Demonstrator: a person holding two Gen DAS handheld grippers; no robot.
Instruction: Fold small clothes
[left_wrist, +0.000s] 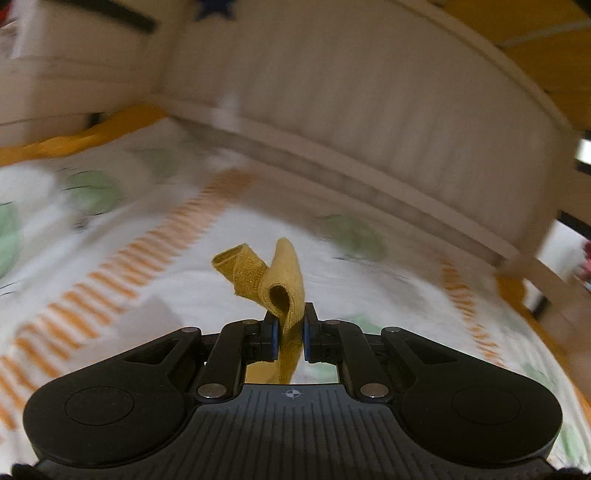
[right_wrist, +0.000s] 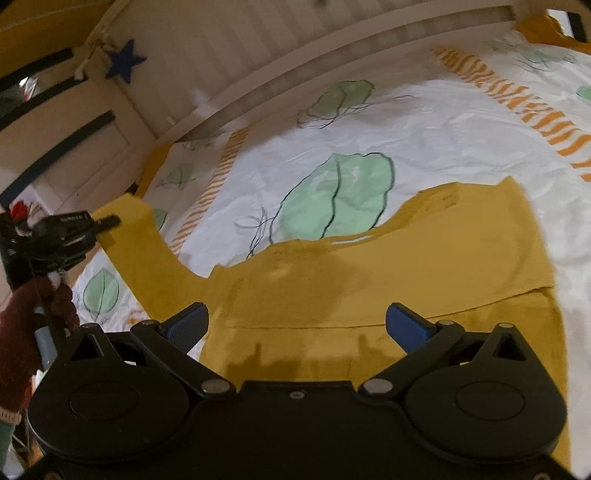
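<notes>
Right tool (right_wrist: 297, 326) held wide, empty, above mustard garment (right_wrist: 369, 280) spread on bed sheet (right_wrist: 424, 125). Sleeve end (left_wrist: 275, 284) pinched, lifted by left tool (left_wrist: 290, 338). Folding judged barely begun.

A bed is covered by a leaf-printed sheet (right_wrist: 424, 122). A slatted headboard (right_wrist: 258, 40) is seen behind, a blue star (right_wrist: 123, 64) beside it.

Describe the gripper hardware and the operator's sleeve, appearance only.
Both the left gripper and right gripper are matte black, with linkage arms, silver pivot pins, round side housings and blue ribbed pads. The left's ribbed base carries a crosshair mark. Dark red knit sleeve. No cables visible.
</notes>
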